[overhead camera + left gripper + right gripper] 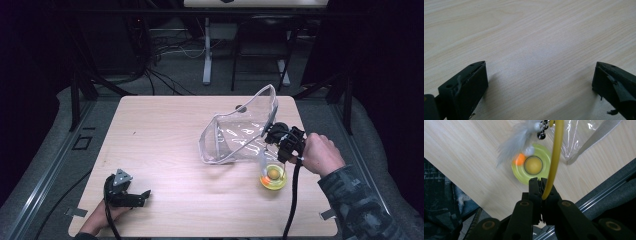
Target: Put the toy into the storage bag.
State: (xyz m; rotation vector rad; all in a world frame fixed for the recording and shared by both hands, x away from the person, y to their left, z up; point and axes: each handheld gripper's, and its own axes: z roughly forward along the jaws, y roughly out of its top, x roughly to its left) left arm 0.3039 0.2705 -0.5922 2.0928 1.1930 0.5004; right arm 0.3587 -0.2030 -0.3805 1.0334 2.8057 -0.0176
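— Hands first: where are they, seen from above?

— Left hand lies low at the near left corner of the table, forearm coming in from the bottom edge. Its left gripper points toward the right, along the wood, with the grey three-cornered plate on top facing up.

— Squeezed or let go?

— Let go. In the left gripper view the two black jaws stand wide apart at the picture's lower corners, with bare wood grain between them and nothing in the gap.

— And the other side?

— Right hand is raised near the table's right edge, a camouflage sleeve behind it and the cable hanging down toward the near edge. The right gripper points left, toward a clear plastic bag that stands open in the middle-right of the table.

— Is it holding anything?

— Yes. In the right gripper view the jaws are clamped together on a yellow wand, a thin curved rod that rises from the pinch to the picture's top edge. Grey feathers and a small bell dangle near its far end.

— Where does the toy sit on the table?

— Its round yellow-green base rests on the wood just below the right gripper and beside the bag's near right corner. An orange ball sits against the base's centre cup.

— Is the bag touching the base?

— Close beside it; contact I cannot make out.
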